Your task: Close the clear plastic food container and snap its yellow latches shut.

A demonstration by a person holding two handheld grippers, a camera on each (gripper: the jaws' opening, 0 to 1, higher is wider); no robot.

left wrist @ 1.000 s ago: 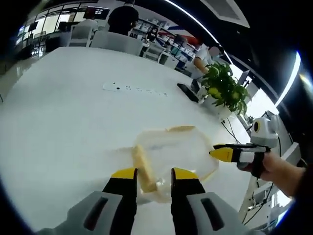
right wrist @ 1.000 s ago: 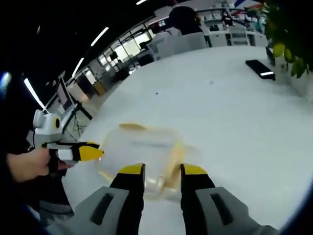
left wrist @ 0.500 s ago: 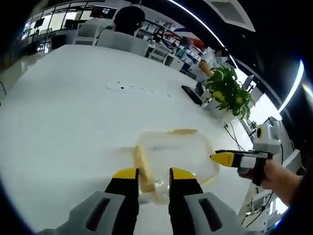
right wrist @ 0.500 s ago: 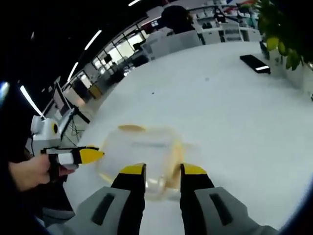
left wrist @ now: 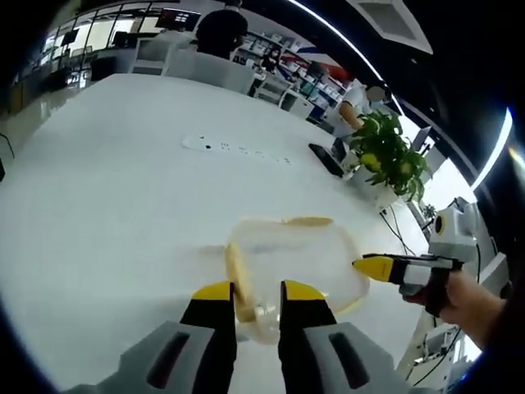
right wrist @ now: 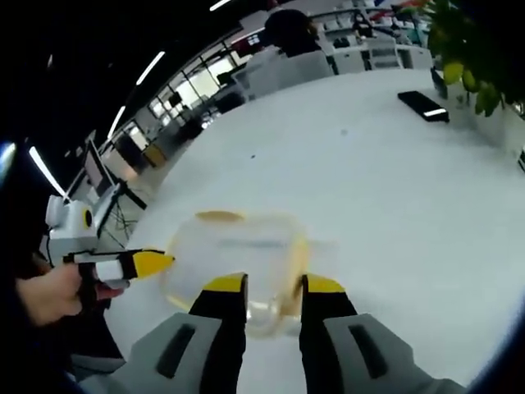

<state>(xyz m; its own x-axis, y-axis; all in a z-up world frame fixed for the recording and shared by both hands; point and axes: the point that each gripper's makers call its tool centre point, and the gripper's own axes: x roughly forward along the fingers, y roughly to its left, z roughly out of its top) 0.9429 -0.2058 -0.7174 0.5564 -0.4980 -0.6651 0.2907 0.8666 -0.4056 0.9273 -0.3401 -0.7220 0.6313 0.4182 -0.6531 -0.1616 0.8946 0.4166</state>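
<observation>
Two hand-held grippers part-open, empty, flanking container [left wrist: 287, 263], power strip [left wrist: 234, 149] in left gripper view

In the left gripper view, the near edge of the container [left wrist: 283, 267] is hidden behind the left gripper [left wrist: 257, 292], so whether the jaw tips touch it cannot be told. In the right gripper view, the right gripper [right wrist: 275, 286] likewise covers the container's near edge, and the latch [right wrist: 298, 261] just ahead of its right jaw is too blurred to tell whether it is snapped down. The plant [right wrist: 472, 49] far off to the right is cut by the edge.
</observation>
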